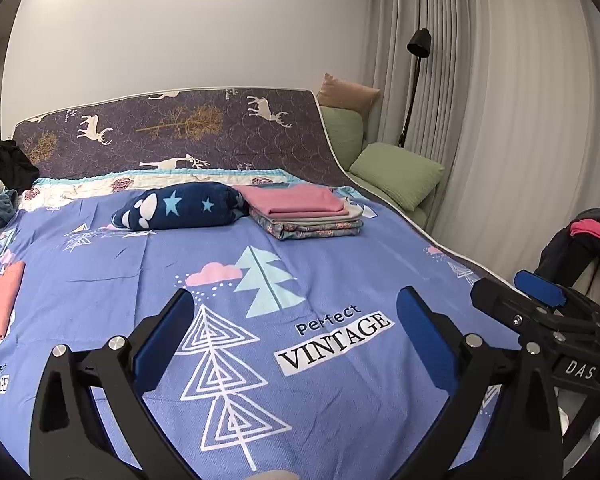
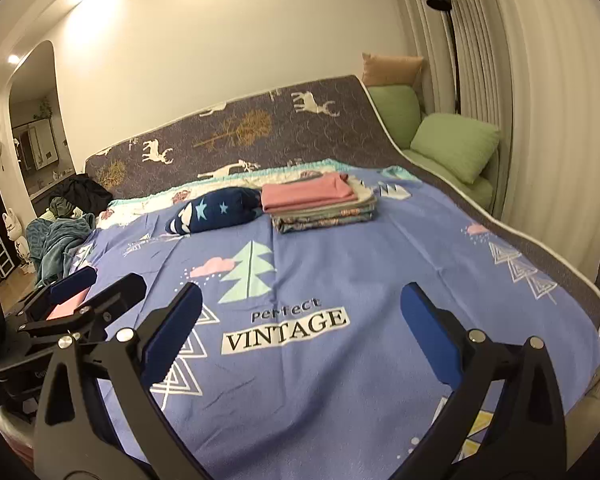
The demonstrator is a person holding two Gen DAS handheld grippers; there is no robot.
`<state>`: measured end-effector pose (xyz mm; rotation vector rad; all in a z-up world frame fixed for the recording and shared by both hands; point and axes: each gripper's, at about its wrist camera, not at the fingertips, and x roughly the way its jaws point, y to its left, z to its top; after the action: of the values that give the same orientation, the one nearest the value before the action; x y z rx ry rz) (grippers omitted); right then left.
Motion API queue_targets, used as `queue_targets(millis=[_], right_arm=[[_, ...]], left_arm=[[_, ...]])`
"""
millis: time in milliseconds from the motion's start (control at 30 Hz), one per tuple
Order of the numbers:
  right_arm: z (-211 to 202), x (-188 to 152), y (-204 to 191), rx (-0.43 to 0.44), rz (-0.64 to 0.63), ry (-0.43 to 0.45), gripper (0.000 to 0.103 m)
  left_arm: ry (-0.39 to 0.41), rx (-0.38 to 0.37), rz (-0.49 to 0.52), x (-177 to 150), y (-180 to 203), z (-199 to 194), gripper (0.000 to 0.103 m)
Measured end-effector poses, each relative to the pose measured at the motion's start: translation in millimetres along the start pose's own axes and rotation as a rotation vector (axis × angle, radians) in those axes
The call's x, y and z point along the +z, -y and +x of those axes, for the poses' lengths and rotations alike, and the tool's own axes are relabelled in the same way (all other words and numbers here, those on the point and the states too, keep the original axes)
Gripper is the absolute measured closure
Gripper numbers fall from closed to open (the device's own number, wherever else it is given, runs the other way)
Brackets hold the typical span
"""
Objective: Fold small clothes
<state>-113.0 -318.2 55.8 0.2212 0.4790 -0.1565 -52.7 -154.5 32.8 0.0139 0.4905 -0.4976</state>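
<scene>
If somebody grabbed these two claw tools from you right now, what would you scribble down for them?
Left gripper: jaws open, holding nothing. Right gripper: same.
Both hover over the bare blue bedsheet.
One folded salmon-pink garment lies at the bed's left edge; that looks done.
Folded stack sits beside the star pillow.
Left: fetch more clothes, perhaps from the heap on the right.

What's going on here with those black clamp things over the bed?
A person is holding two tongs above a blue tree-print bedsheet, for folding small clothes. Both the left tongs and right tongs are open and hold nothing. A folded salmon-pink garment lies at the left edge. A stack of folded linens topped in pink sits near the headboard, beside a navy star-print cushion.
</scene>
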Motion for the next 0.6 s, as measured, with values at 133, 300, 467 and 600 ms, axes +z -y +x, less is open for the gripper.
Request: queue_targets(millis=[133, 300, 467, 600], right_arm=[[0.5, -0.1, 2.5, -0.01, 0.014, 0.002, 0.002], [4.1, -0.3, 4.3, -0.029, 0.004, 0.0, 0.002], [8.7, 0.3, 6.3, -0.036, 0.005, -0.005, 0.002], [8.7, 0.5, 6.0, -0.036, 0.004, -0.004, 0.002]], left_arm=[[0.004, -0.009, 0.002, -1.4, -0.3, -0.9, 0.002], [0.009, 0.015, 0.021, -4.9, -0.6, 1.3, 0.002], [0.012, 0.027, 0.023, -6.1, -3.3, 0.7, 0.002], [0.027, 0.016, 0.034, -4.1, -2.9, -4.2, 0.002]])
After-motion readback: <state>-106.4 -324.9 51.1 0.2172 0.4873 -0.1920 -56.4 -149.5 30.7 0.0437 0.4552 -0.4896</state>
